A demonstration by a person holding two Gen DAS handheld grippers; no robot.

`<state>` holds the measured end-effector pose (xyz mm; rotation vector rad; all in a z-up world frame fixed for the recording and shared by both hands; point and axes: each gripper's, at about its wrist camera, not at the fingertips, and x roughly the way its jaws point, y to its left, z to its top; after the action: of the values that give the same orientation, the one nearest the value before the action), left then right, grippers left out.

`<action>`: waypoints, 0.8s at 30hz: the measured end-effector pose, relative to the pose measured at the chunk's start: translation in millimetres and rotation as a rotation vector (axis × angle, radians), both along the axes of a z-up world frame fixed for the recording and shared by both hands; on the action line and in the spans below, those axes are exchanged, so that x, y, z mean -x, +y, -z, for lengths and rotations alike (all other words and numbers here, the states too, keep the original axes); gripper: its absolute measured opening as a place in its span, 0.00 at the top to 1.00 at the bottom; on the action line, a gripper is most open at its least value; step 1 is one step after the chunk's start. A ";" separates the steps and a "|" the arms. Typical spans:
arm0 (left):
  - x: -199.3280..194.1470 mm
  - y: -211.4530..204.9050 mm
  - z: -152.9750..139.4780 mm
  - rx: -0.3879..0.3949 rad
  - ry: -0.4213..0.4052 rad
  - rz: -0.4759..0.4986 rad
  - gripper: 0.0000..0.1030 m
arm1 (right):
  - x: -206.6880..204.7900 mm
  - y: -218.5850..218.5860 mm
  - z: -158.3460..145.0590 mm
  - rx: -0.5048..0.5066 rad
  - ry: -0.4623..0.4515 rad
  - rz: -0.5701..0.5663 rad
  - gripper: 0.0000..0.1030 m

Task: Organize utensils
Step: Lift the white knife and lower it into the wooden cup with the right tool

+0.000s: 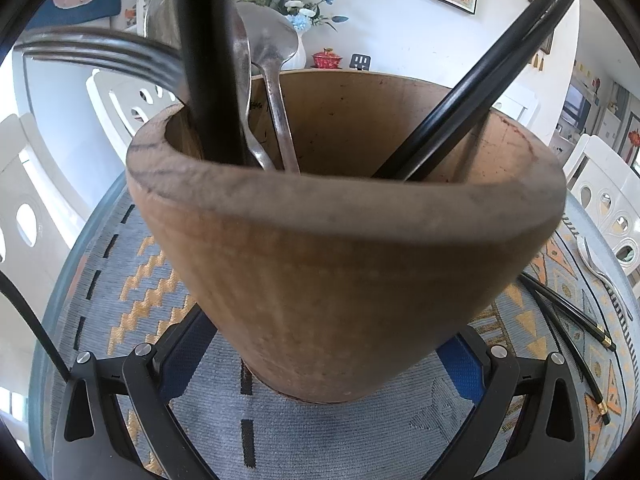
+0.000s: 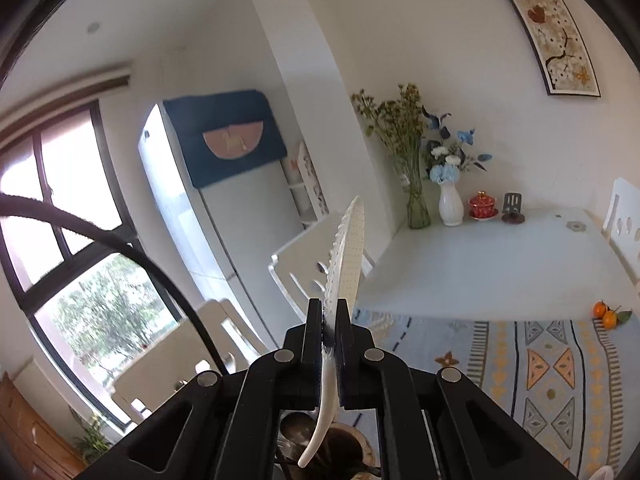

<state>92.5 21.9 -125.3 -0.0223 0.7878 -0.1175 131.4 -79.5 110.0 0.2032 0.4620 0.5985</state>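
Note:
In the left wrist view a brown wooden utensil holder [image 1: 344, 248] fills the frame, standing on the patterned placemat [image 1: 132, 304]. My left gripper [image 1: 320, 356] is closed around its base, blue pads on both sides. Inside the holder stand metal spoons [image 1: 272, 80], a fork [image 1: 100, 52], a black handle [image 1: 204, 60] and black chopsticks [image 1: 472, 96]. In the right wrist view my right gripper [image 2: 330, 316] is shut on a white rice paddle [image 2: 348, 256], bowl up, handle tip hanging over the holder's opening [image 2: 340, 452] below.
Black chopsticks [image 1: 568, 312] and a metal fork [image 1: 604, 276] lie on the placemat at the right. White chairs [image 1: 608, 200] surround the table. Vases of flowers [image 2: 448, 184], a red pot [image 2: 482, 204] and oranges [image 2: 606, 312] sit on the white table [image 2: 480, 260].

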 end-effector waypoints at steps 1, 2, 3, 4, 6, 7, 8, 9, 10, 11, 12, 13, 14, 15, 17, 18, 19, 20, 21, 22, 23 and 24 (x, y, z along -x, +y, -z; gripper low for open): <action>0.1 -0.1 -0.1 0.000 0.000 0.000 0.01 | -0.6 2.0 1.5 0.012 -0.003 0.002 0.95; 0.1 0.1 -0.1 0.001 0.000 0.000 0.01 | 2.1 3.2 3.7 0.025 -0.008 0.002 0.95; 0.2 -0.4 -0.1 0.000 0.000 0.000 0.01 | 3.5 4.6 6.5 0.039 -0.013 0.001 0.95; 0.2 -0.4 -0.1 0.000 0.000 0.000 0.01 | 5.4 6.2 7.8 0.051 -0.018 -0.002 0.95; 0.2 -0.4 -0.2 0.000 0.000 0.000 0.00 | 8.2 10.5 11.4 0.073 -0.034 -0.002 0.95; 0.2 -0.4 -0.2 0.000 0.000 0.000 0.00 | 9.3 12.3 13.5 0.081 -0.043 0.000 0.95; 0.2 -0.4 -0.3 -0.001 -0.001 0.000 0.00 | 10.8 14.3 15.2 0.091 -0.055 0.004 0.95; 0.0 -0.4 -0.3 0.000 0.000 0.000 0.00 | 12.5 16.3 16.7 0.105 -0.069 0.012 0.95; 0.1 -0.3 -0.3 0.000 0.000 0.000 0.00 | 13.2 17.8 17.6 0.116 -0.079 0.016 0.95; 0.1 -0.2 -0.3 0.000 0.000 0.000 0.00 | 13.8 19.4 19.6 0.124 -0.085 0.015 0.95; 0.2 -0.5 -0.3 0.000 0.000 0.000 0.00 | 14.3 20.7 21.7 0.130 -0.090 0.017 0.95; 0.2 -0.6 -0.3 0.000 0.000 0.000 0.00 | 15.4 21.7 23.5 0.134 -0.096 0.019 0.95; 0.1 -0.4 -0.3 -0.001 0.000 0.000 0.00 | 16.2 23.0 25.4 0.138 -0.101 0.017 0.95; 0.1 -0.3 -0.3 0.000 0.000 0.000 0.00 | 16.5 24.4 27.7 0.143 -0.100 0.014 0.95; 0.1 -0.5 -0.4 0.000 0.000 0.000 0.00 | 16.4 26.5 31.5 0.151 -0.100 0.013 0.95; 0.1 -0.6 -0.3 -0.001 -0.001 0.000 0.00 | 16.9 27.1 32.3 0.152 -0.102 0.016 0.95; 0.1 -0.6 -0.3 -0.001 0.000 0.000 0.00 | 17.4 27.4 33.9 0.153 -0.107 0.018 0.95; 0.0 -1.3 -0.7 -0.001 0.000 0.000 0.00 | 17.5 27.8 34.9 0.156 -0.107 0.019 0.95; 0.0 -1.4 -0.8 -0.001 0.000 0.000 0.00 | 17.4 28.6 36.6 0.164 -0.102 0.014 0.95; 0.0 -1.5 -0.7 -0.001 0.000 0.000 0.01 | 16.8 29.6 38.2 0.173 -0.092 0.004 0.95; 0.1 -1.6 -0.7 -0.001 0.000 0.000 0.00 | 15.8 30.0 39.5 0.183 -0.078 -0.007 0.94; 0.0 -1.5 -0.7 -0.001 -0.001 0.000 0.01 | 14.2 30.1 41.9 0.196 -0.053 -0.025 0.86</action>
<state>92.5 20.3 -124.6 -0.0212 0.7872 -0.1170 117.2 -49.3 68.2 -0.0053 0.4695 0.5774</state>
